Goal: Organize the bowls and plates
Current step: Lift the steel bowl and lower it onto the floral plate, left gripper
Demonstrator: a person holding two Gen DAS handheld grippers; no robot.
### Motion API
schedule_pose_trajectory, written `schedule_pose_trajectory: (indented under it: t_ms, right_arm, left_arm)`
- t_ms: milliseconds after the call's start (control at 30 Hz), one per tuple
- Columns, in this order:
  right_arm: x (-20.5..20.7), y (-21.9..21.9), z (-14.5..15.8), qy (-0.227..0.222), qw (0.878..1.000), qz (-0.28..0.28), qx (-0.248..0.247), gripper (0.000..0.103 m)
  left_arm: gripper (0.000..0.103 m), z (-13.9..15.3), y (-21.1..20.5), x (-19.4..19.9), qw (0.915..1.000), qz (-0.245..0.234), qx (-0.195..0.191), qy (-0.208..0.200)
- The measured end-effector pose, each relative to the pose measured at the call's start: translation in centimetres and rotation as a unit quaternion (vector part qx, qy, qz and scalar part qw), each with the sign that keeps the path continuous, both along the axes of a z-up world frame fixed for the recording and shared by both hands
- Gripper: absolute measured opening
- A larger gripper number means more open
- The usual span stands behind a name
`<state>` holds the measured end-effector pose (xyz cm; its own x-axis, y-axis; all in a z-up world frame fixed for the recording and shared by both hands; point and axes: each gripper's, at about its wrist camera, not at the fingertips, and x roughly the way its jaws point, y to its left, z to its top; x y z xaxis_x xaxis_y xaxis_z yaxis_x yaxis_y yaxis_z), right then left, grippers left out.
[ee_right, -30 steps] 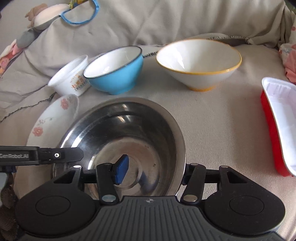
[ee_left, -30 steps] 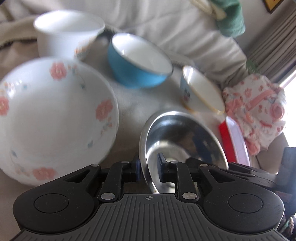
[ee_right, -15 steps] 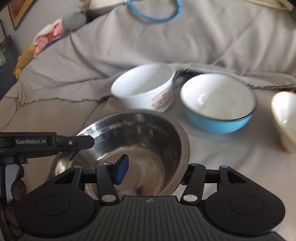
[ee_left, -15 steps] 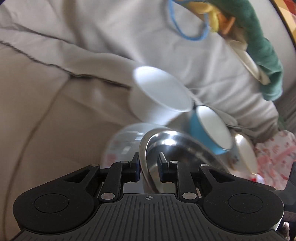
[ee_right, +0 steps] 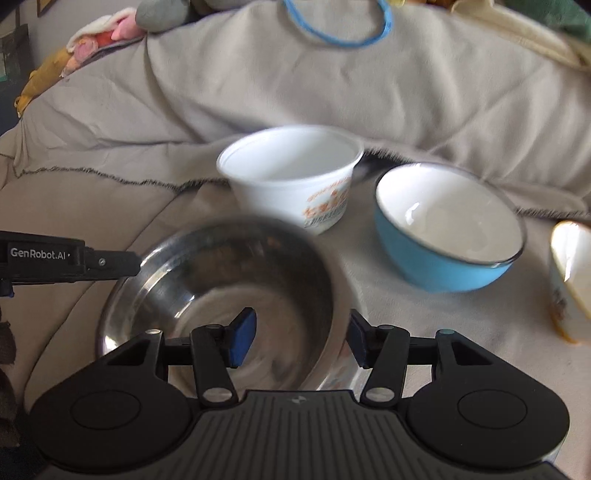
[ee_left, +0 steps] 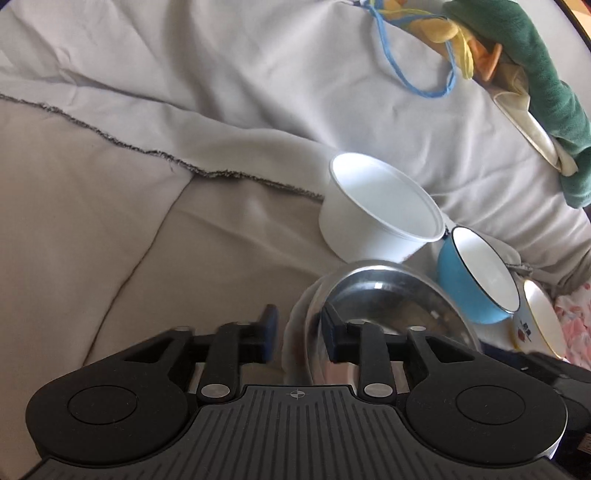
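A steel bowl (ee_right: 236, 280) rests on the beige sofa cover (ee_left: 110, 229), in front of a white plastic tub (ee_right: 291, 177) and a blue bowl (ee_right: 443, 236). A pale rim (ee_left: 292, 332), seemingly the floral plate, peeks out just under its left edge. My left gripper (ee_left: 299, 332) straddles the steel bowl (ee_left: 388, 295) at its left rim. Its jaws are opening, and the outer pad stands clear of the metal. My right gripper (ee_right: 300, 339) is open across the near right rim, one finger inside and one outside. The left gripper (ee_right: 125, 264) shows side-on at the bowl's left.
A white bowl with a yellow rim (ee_right: 570, 277) lies tilted at the far right. The draped backrest rises behind the dishes with a blue cord loop (ee_right: 332, 33), a green cloth (ee_left: 535, 74) and plush toys on top. Bare cushion stretches left of the steel bowl.
Both grippers carried the steel bowl leftward, from beside the red tray to in front of the white tub. The floral plate went from open view to under the bowl. The left jaws spread off the rim.
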<state>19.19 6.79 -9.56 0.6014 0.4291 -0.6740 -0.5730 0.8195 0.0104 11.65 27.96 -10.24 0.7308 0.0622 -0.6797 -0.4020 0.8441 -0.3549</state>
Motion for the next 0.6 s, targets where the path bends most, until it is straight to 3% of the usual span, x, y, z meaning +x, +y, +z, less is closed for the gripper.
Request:
schedule_pose_trajectory:
  t_ms: [100,167,267,367,467,600]
  right_arm:
    - [-0.6,-0.9,0.4,-0.042,0.999,-0.027,-0.006,0.063]
    - [-0.2,-1.7,0.1,-0.025,0.999,-0.041,0.004,0.065]
    - [1.2,-3.0,-1.0,0.066,0.996,-0.041,0.042,0.065]
    - [2.3,-3.6,-2.2,0.171,0.980,-0.015,0.103,0.062]
    - [2.3,-3.9,-2.0,0.176,0.978,-0.011,0.110,0.061]
    - [1.7,-5.5,-1.5,0.167,0.979,-0.008,0.116,0.061]
  left_arm:
    - [0.033,-0.8,0.0,0.5,0.9998,-0.002,-0.004,0.021]
    - [0.033,-1.6,0.2,0.9,0.9992,-0.003,-0.024,0.031]
    - [0.025,-2.9,0.8,1.4,0.9966,-0.008,-0.072,0.040]
    - [0.026,-3.6,1.2,1.6,0.9934,-0.005,-0.106,0.042]
    - [0.029,-3.4,0.9,1.6,0.9932,0.003,-0.107,0.045]
    - [0.047,-2.2,-1.7,2.2,0.9967,-0.017,-0.065,0.044]
